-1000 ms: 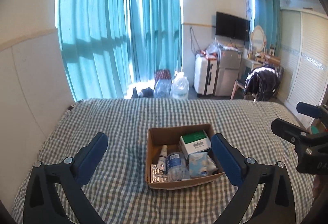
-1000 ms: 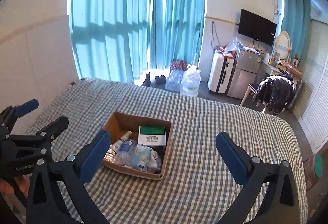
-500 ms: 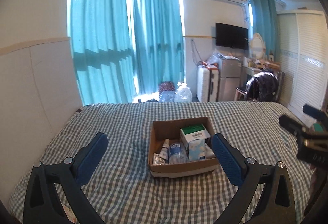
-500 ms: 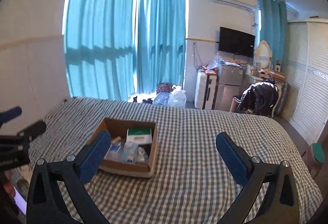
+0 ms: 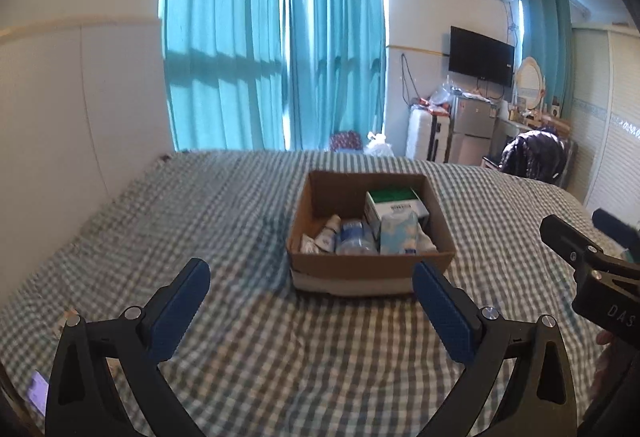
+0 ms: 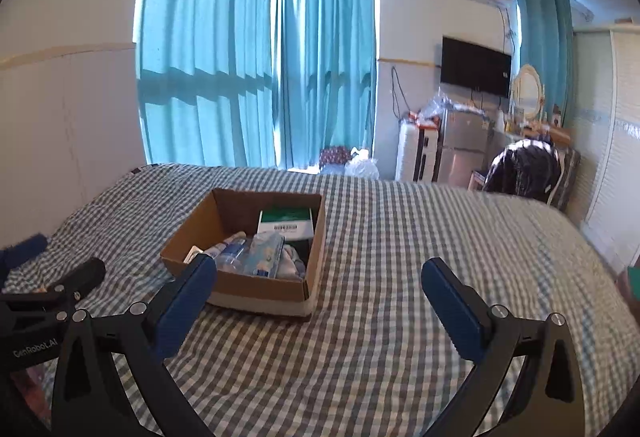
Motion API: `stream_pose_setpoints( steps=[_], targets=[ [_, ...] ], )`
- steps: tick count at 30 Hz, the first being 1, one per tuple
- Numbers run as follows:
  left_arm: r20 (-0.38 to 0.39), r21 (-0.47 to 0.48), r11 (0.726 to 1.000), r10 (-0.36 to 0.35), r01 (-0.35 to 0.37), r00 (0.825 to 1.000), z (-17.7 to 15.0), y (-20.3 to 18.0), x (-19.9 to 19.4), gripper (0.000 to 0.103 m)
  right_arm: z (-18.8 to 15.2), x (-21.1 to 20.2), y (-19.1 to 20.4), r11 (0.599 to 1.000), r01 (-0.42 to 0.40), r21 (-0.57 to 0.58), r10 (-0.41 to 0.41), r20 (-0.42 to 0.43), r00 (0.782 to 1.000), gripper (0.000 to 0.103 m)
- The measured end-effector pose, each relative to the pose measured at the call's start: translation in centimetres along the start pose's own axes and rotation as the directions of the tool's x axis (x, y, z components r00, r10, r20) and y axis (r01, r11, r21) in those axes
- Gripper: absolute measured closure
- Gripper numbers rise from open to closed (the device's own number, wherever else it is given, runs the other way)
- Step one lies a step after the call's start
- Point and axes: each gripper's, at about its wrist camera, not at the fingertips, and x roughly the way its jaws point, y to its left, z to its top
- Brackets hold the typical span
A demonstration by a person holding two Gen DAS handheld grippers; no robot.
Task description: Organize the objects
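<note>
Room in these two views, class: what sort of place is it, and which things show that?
Most likely a lived-in bedroom. The box sits on a bed with a checked cover, a wall TV hangs opposite, and a mirror stands on a dresser near a wardrobe.

Daylight is pouring through the curtains (image 5: 276,69), glowing brightest at their gaps and leaving the room evenly lit. The fisheye lens is bending walls and darkening the corners of both views. The bed (image 5: 224,205) is looking smeared in the left view, sharper in the right.
</note>
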Motion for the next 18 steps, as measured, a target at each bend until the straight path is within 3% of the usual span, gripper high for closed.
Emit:
stream_pose_setpoints(
  steps=[6,11,18],
  targets=[
    [0.006,0.014,1.000,0.003,-0.003,1.000,-0.7,-0.2,-0.4,0.000,-1.5,-0.1,0.2,0.999,0.020,-0.041,-0.021,-0.016,1.000,0.000],
    [0.013,0.047,0.999,-0.001,0.001,1.000,-0.7,-0.7,-1.0,0.000,-1.1,-0.8,-0.1,1.000,0.009,-0.006,-0.009,0.000,1.000,0.000],
    [0.009,0.023,1.000,-0.009,0.009,1.000,-0.7,-0.1,-1.1,0.000,-1.1,-0.7,0.1,1.000,0.002,-0.009,-0.002,-0.012,1.000,0.000]
  ],
)
